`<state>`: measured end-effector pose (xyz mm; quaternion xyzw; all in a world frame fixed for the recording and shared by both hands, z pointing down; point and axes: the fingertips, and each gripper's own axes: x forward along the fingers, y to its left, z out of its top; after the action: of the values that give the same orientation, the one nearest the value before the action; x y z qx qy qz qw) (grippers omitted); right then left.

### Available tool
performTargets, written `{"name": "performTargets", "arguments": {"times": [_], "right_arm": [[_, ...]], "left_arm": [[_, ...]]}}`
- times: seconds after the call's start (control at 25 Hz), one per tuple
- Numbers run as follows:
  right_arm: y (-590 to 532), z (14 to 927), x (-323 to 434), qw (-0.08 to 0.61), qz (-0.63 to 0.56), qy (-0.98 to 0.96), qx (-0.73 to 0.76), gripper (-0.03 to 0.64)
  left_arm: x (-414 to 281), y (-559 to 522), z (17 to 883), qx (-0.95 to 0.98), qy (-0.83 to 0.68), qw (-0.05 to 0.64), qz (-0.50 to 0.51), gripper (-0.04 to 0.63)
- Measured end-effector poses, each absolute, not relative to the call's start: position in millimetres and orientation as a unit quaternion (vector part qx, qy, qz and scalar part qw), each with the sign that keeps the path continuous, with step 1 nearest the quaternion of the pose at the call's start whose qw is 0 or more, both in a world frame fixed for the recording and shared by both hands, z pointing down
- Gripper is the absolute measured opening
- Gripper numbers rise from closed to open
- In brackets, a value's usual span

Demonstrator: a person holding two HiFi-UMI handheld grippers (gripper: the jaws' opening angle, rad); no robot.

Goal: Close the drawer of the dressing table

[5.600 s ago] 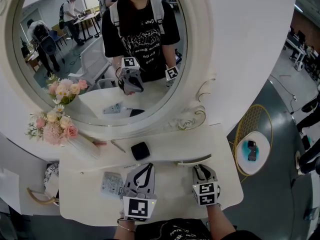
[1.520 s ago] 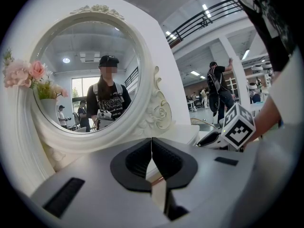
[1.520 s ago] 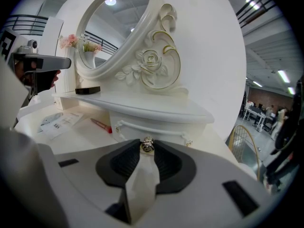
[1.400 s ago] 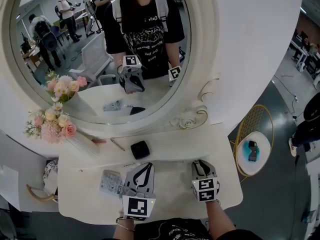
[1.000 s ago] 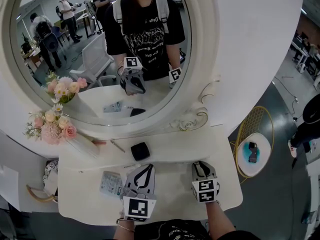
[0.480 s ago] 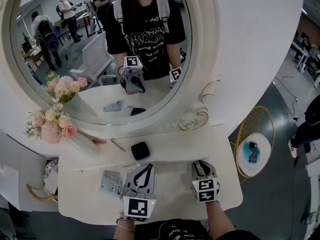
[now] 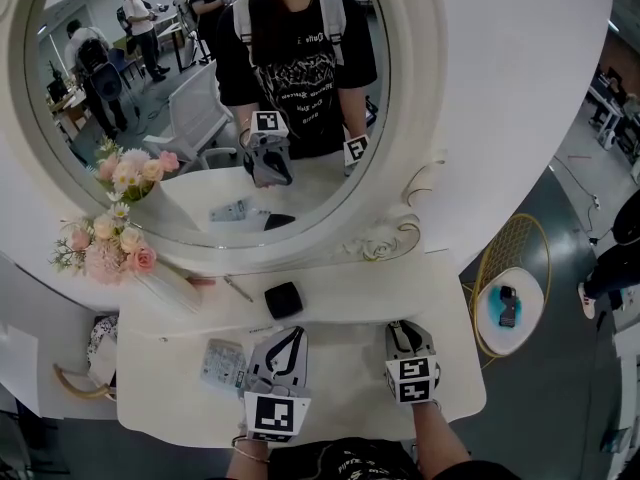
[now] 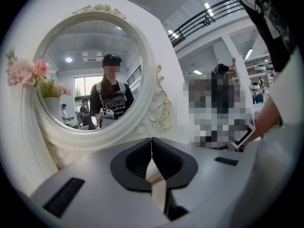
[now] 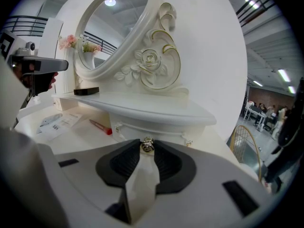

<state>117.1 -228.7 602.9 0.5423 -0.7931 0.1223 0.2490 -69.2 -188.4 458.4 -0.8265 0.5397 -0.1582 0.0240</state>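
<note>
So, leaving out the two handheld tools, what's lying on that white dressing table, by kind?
Flower bouquet: 1
Black square case: 1
Printed packet: 1
Slim sticks: 2, one reddish, one thin grey
Total: 5

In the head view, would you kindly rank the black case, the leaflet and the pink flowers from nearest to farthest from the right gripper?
From the right gripper, fingers shut on the drawer knob:
1. The black case, on the shelf, up-left.
2. The leaflet, just left of the left gripper.
3. The pink flowers, at the far left.
</note>
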Motion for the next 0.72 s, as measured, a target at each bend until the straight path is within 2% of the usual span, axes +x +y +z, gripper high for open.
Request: {"name": "performTargets", "arguments": {"times": [0.72], "right_arm": [[-230.6, 603.1, 117.3, 0.25, 0.125, -0.793, 0.542, 0.101]], "left_arm": [[-69.3, -189.2, 457.1, -0.828, 0.54, 0.025, -0.153, 0.017]]}}
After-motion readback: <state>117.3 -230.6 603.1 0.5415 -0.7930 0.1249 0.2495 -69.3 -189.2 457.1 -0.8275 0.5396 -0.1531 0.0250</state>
